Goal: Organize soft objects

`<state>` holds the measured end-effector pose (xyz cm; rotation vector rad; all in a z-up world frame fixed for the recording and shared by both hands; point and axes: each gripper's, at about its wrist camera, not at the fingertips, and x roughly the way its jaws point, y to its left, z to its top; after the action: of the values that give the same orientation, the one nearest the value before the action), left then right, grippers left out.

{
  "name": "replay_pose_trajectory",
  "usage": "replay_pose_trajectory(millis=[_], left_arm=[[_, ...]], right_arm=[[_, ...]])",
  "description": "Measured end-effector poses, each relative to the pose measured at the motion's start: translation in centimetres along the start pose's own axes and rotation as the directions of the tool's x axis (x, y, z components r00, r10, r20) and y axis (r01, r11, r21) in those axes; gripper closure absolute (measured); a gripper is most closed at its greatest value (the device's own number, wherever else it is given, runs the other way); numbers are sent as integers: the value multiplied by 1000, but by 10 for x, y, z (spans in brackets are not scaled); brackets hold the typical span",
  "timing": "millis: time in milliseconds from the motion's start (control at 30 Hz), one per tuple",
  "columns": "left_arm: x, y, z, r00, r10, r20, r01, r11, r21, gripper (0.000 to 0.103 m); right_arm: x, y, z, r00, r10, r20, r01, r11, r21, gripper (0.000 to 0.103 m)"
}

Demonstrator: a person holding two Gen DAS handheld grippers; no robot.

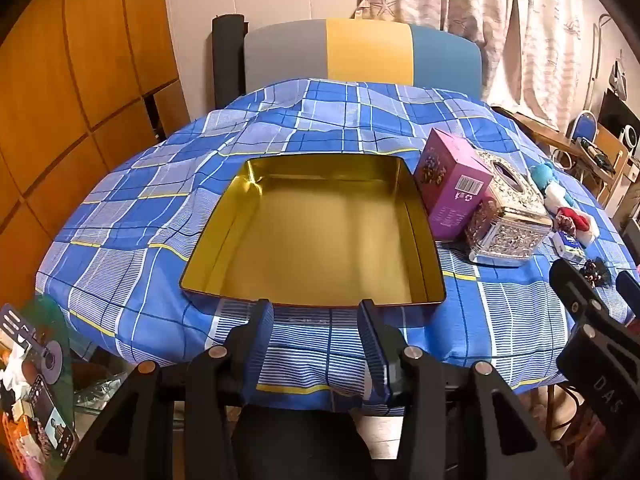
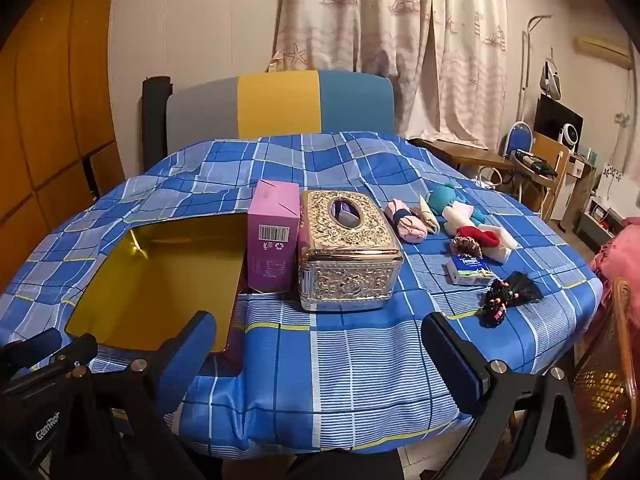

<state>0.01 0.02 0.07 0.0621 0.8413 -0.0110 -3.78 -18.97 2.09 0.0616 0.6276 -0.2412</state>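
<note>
The soft objects [image 2: 448, 220] lie in a loose cluster at the right of centre in the right wrist view: rolled pink and navy socks [image 2: 404, 220], a teal plush piece [image 2: 442, 196], and a red and white bundle [image 2: 486, 238]. Just below them in the frame sit a small tissue pack [image 2: 469, 270] and a dark beaded hair accessory [image 2: 506, 298]. Left of the cluster, near the middle of the frame, stands an ornate gold tissue box [image 2: 348, 248], with a purple carton [image 2: 273, 240] upright just beside it on its left. Further left, an open gold tin [image 1: 316, 236] fills the middle of the left wrist view, its inside bare. All of this rests on the counter [image 1: 132, 216], covered by a blue checked cloth. A grey, yellow and blue chair back [image 1: 360, 52] rises behind it at the top of the frame.

The left claw [image 1: 316, 344] hangs at the bottom centre, released and holding nothing, near the tin's closest rim. The right claw [image 2: 320, 356] hangs at the bottom of its view, spread wide and holding nothing.
</note>
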Motion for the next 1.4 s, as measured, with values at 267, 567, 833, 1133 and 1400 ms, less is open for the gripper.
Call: replay_pose_trajectory(millis=[267, 567, 833, 1133, 1400], left_arm=[[0, -3, 2, 1000, 25, -4, -25, 1000, -12, 59], [-2, -2, -2, 1000, -12, 10, 12, 1000, 0, 59], [-3, -6, -2, 1000, -27, 14, 27, 1000, 16, 59], [-3, -8, -3, 1000, -27, 8, 26, 999, 24, 59], [-2, -7, -3, 1000, -25, 7, 25, 999, 25, 59]], right_arm=[[5, -6, 1, 1000, 16, -22, -16, 1000, 15, 0], [9, -6, -2, 1000, 1, -31, -1, 1000, 3, 0], [14, -5, -5, 999, 1, -50, -1, 1000, -1, 0], [17, -3, -7, 998, -9, -59, 8, 1000, -10, 0], [18, -3, -7, 998, -7, -61, 6, 1000, -13, 0]])
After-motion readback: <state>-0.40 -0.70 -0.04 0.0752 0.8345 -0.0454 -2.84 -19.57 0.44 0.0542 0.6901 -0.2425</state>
